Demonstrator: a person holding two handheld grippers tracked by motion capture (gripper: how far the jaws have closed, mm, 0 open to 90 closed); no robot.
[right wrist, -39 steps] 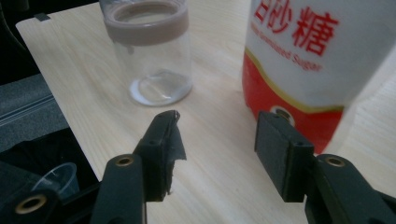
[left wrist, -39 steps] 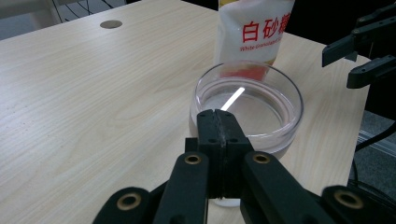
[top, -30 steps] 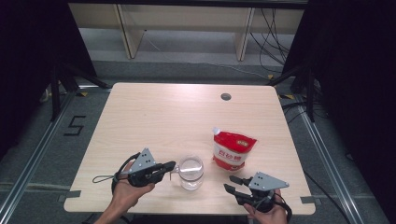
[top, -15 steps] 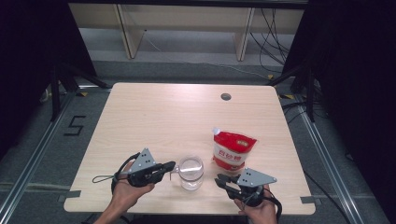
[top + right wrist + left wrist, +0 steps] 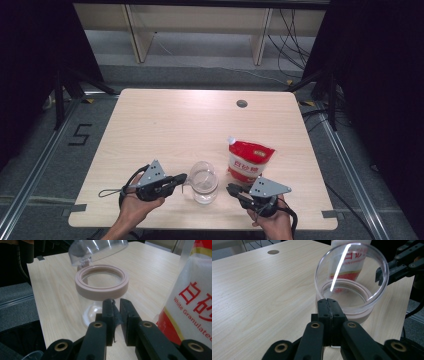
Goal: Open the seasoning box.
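A clear jar [image 5: 204, 186] with a pale pink rim [image 5: 100, 291] stands near the table's front edge. Its clear lid [image 5: 352, 262] is swung open and leans toward my left gripper [image 5: 184, 177]. The left jaws are pressed together right at the hinge side of the rim; whether they pinch anything I cannot tell. My right gripper [image 5: 231, 189] points at the jar from the other side, a short way off. Its jaws have just been closing, and a thin grey scrap [image 5: 115, 320] sits between them. A red and white bag of sugar [image 5: 250, 162] stands just right of the jar.
The light wooden table [image 5: 165, 125] has a round cable hole [image 5: 242, 103] at the back. Both hands are at its front edge. Black stands flank the table, and a shelf with cables lies beyond the far edge.
My right gripper has moved left, from the front right corner toward the jar. The left gripper, jar and bag have stayed put.
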